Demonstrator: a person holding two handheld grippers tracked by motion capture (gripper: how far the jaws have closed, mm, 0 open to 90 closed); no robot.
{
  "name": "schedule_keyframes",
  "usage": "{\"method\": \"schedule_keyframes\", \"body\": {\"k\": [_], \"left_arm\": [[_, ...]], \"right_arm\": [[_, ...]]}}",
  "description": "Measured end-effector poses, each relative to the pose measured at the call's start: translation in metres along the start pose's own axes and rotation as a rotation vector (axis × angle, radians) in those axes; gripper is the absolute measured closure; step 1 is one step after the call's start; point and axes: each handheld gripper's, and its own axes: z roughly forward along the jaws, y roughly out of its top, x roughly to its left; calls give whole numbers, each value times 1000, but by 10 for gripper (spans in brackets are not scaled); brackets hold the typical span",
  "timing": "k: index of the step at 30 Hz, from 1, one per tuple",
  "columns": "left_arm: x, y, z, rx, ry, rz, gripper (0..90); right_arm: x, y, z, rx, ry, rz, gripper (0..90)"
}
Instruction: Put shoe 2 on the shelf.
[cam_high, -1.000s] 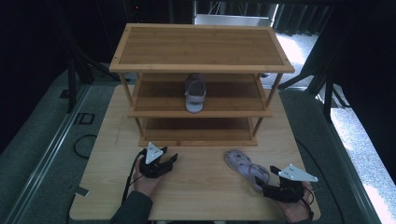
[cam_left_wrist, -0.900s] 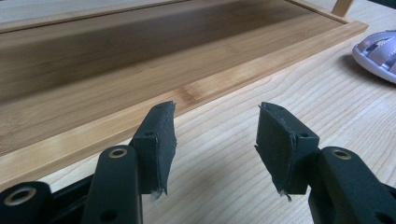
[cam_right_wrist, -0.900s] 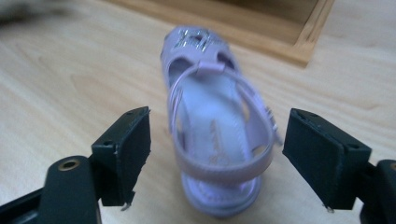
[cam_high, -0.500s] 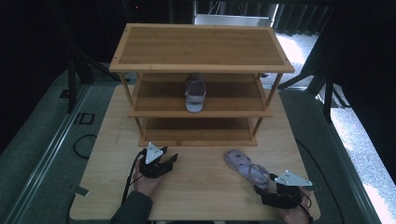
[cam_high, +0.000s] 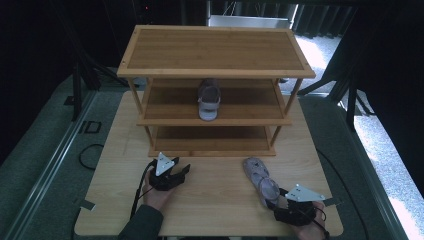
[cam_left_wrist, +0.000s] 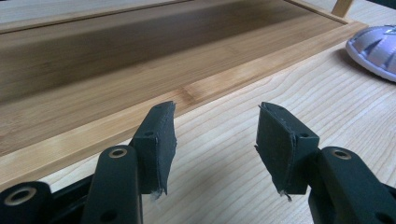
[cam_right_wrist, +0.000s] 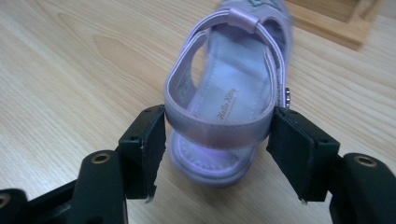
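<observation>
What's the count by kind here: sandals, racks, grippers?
Sandals: 2, one on the table at the right gripper, one on the middle shelf
Shelf racks: 1
Grippers: 2, counting the left gripper
Total: 5

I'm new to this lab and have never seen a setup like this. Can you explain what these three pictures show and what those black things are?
A person sits at a wooden table holding a hand-held gripper in each hand. The high view looks down from above; the other two pictures come from cameras riding on each gripper, looking along its black jaws. On the table stands a three-tier wooden rack with one sandal on its middle shelf. A second, purple sandal lies on the table. The right gripper has its jaws around that sandal's heel, at or near its sides. The left gripper is open and holds nothing.
</observation>
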Motion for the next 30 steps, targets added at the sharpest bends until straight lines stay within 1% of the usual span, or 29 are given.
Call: {"method": "schedule_keyframes", "body": {"k": [4, 8, 11, 13, 16, 17, 20, 21, 22, 24, 25, 26, 27, 28, 30], "left_arm": [[0, 0, 0, 0, -1, 0, 476], [0, 0, 0, 0, 0, 0, 476], [0, 0, 0, 0, 0, 0, 476], [0, 0, 0, 0, 0, 0, 476], [0, 0, 0, 1, 1, 1, 476], [0, 0, 0, 1, 1, 1, 476], [0, 0, 0, 1, 1, 1, 476], [0, 0, 0, 1, 1, 1, 476], [0, 0, 0, 2, 1, 1, 476], [0, 0, 0, 1, 0, 0, 477], [0, 0, 0, 1, 0, 0, 476], [0, 0, 0, 1, 0, 0, 476], [0, 0, 0, 1, 0, 0, 476], [0, 0, 0, 1, 0, 0, 476], [0, 0, 0, 1, 0, 0, 476]], "right_arm": [[4, 3, 2, -5, 32, -4, 368], [7, 3, 1, -17, 77, -13, 321], [5, 3, -4, -47, 93, -5, 306], [3, 4, -8, -82, 105, 1, 307], [0, 8, -14, -120, 84, -1, 338], [-1, 9, -15, -133, 85, 2, 355], [-6, 14, -15, -154, 73, 21, 429], [-6, 14, -15, -154, 73, 21, 429], [-10, 18, -12, -153, 64, 31, 491], [-13, 21, -9, -150, 57, 29, 524], [-13, 21, -9, -150, 57, 29, 524], [-15, 25, -4, -140, 44, 36, 562], [-15, 25, -4, -140, 44, 36, 562], [-17, 28, 1, -130, 37, 39, 591], [-18, 30, 5, -122, 35, 37, 602]]}}
